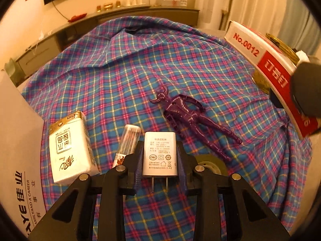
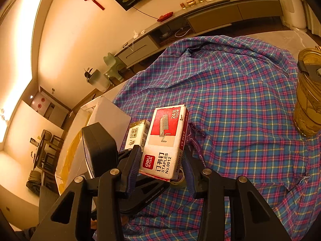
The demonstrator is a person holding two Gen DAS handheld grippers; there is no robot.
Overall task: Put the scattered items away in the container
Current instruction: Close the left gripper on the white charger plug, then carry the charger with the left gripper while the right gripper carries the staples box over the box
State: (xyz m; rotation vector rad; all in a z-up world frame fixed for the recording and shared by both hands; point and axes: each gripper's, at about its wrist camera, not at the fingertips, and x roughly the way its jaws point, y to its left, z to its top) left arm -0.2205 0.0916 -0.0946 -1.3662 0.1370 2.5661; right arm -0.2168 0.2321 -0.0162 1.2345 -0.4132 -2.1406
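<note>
My left gripper (image 1: pixel 159 145) is low over the plaid cloth, its pads against both sides of a white power adapter (image 1: pixel 159 156) whose prongs point toward me. A white tissue pack (image 1: pixel 70 148), a clear tube (image 1: pixel 129 138) and a purple toy figure (image 1: pixel 188 118) lie around it. A tape roll (image 1: pixel 210 163) peeks out behind the right finger. My right gripper (image 2: pixel 161 154) is shut on a red and white staples box (image 2: pixel 166 140), held above the cloth. The cardboard box (image 2: pixel 112 112) stands at the left.
The plaid cloth (image 2: pixel 240 100) covers the whole table. A golden jar (image 2: pixel 309 92) stands at the right edge. The cardboard box wall (image 1: pixel 18 140) rises close on the left of the tissue pack. A low cabinet runs along the far wall.
</note>
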